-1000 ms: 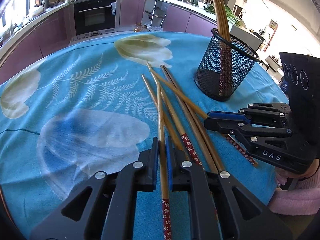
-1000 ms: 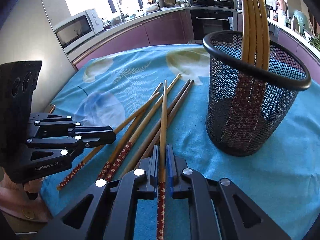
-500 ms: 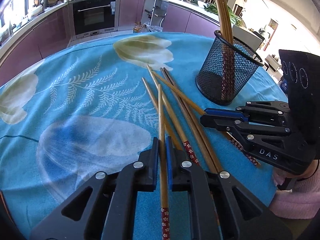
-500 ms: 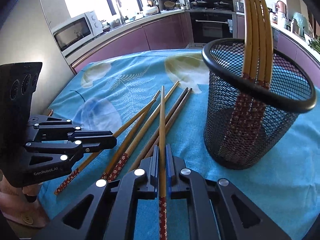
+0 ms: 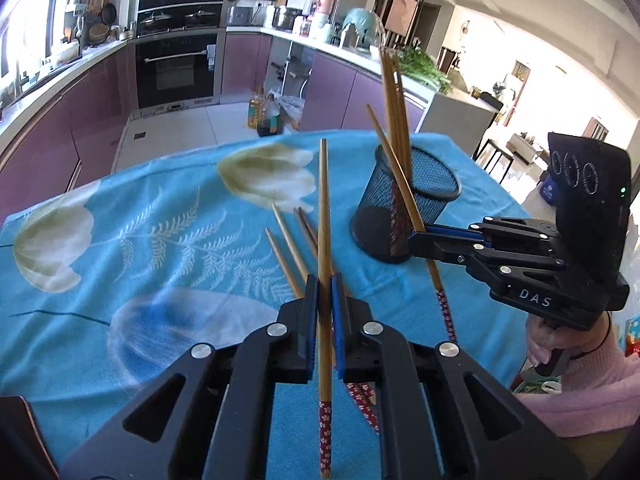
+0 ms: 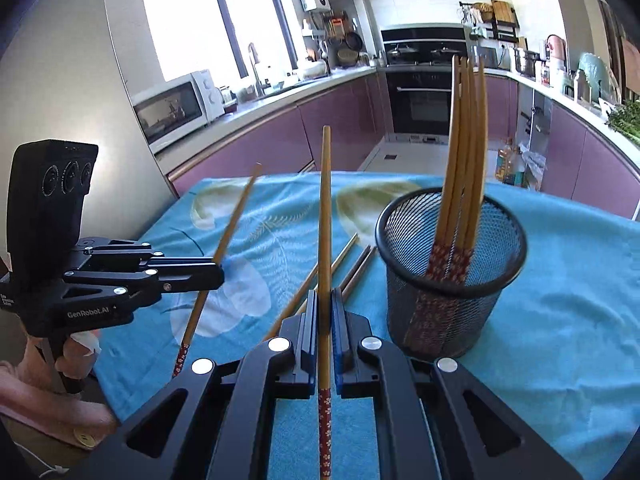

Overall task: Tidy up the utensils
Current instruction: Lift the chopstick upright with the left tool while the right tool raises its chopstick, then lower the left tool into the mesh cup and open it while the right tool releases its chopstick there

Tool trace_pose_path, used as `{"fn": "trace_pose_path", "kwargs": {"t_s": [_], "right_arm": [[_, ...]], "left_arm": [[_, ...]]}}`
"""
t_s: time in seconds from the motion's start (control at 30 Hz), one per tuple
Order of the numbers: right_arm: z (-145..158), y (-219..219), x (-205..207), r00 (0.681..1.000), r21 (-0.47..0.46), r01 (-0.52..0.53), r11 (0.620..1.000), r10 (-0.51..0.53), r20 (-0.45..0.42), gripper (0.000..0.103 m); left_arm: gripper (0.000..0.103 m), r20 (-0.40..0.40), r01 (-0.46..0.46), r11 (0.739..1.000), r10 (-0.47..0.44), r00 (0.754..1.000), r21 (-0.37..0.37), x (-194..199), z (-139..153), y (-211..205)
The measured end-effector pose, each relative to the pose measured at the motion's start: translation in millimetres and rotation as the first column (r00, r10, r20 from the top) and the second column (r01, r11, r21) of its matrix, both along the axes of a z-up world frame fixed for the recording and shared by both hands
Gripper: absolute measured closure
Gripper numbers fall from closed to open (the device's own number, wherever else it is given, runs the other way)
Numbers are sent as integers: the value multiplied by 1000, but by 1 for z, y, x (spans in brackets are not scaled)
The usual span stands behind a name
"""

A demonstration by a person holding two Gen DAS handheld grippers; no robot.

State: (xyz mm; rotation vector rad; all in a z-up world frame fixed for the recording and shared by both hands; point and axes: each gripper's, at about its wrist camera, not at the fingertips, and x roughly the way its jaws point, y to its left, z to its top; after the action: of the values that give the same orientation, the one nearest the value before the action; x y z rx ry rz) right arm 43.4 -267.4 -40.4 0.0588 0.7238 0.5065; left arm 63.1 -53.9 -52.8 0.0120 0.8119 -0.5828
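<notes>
- Presently, the left gripper [image 5: 324,294] has its jaws clamped on one chopstick [image 5: 323,240], gripped near the patterned end, plain tip raised clear of the counter [image 5: 120,240].
- Likewise, the right gripper [image 6: 324,312] has its jaws closed on a second chopstick [image 6: 325,220], held the same way, tip pointing up and forward.
- Each gripper shows in the other's view, both sticks lifted and tilted; the right one sits just beside the mesh holder [image 6: 450,280].
- Four chopsticks stand in that holder, patterned ends down, leaning together.
- Several loose chopsticks [image 5: 290,248] lie on the blue floral cloth between the grippers and the holder.
- Risk, as judged: each stick is pinched at one narrow point, so it could pivot or slip during tilting.
- Risk, as judged: a stick lowered off-centre could strike the rim or the standing sticks and tip the light holder.
- Condition: sticks are slender, tapered wood with red flowered handle ends; none appears damaged.
</notes>
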Motion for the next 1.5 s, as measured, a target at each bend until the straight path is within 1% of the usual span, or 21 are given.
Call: {"fn": "trace_pose_path", "kwargs": {"t_s": [0.2,0.47,0.77,1.0,1.13,1.27,1.37,1.5], "right_arm": [[15,-11,-6,999,39,11,999,-13,43,97],[30,-24,-11,994,56,30,998,-36,100,97],[49,-36,-12,985,57,69,996,-77,156,97],[73,-48,-4,968,47,101,994,-109,226,97],[85,-55,3,955,53,122,991,-132,264,97],[93,-63,13,945,59,143,988,-154,289,97],[93,-69,21,942,68,159,985,-172,290,97],[88,-70,32,941,75,176,982,-190,279,97]], "left_arm": [[96,52,18,999,-15,999,-49,-11,27,8],[96,105,44,993,-33,994,-109,-18,54,14],[96,152,83,981,-56,987,-174,-5,78,3],[96,216,116,970,-69,974,-212,6,103,-14],[96,258,133,966,-74,963,-222,16,119,-26],[96,262,139,963,-77,962,-230,27,128,-42],[96,266,140,964,-77,961,-226,33,130,-54],[96,267,137,972,-83,960,-193,41,128,-72]]}}
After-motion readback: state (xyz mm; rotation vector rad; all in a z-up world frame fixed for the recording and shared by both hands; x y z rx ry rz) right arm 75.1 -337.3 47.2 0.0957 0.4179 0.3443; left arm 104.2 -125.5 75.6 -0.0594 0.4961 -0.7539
